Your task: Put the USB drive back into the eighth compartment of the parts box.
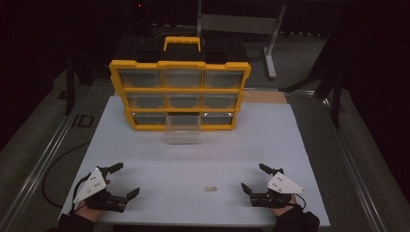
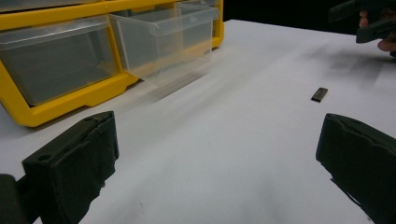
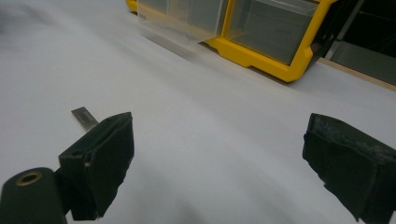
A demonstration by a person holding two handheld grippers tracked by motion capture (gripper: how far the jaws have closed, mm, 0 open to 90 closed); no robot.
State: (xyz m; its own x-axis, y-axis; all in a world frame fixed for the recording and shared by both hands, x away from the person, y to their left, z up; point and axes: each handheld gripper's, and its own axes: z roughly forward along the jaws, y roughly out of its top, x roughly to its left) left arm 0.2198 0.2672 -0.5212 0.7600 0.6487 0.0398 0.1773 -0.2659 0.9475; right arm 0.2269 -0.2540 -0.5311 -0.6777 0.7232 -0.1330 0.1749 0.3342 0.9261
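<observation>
A yellow organiser cabinet (image 1: 180,65) with clear drawers stands at the far side of the white table. Its bottom middle drawer (image 1: 183,128) is pulled out toward me, also seen as the drawer (image 2: 161,39) and the drawer (image 3: 184,18) in the gripper views. A small flat metal piece (image 1: 210,188) lies on the table near the front, between the grippers; it appears as the piece (image 2: 319,94) and the piece (image 3: 84,117). My left gripper (image 1: 125,180) rests open at the front left. My right gripper (image 1: 253,178) rests open at the front right. Both hold nothing.
The white table top (image 1: 193,159) stretches broadly between the cabinet and the grippers. A metal rail (image 1: 36,164) runs along the left side. A dark stand leg (image 1: 270,53) rises behind the cabinet. The other gripper (image 2: 369,23) shows far off in the left gripper view.
</observation>
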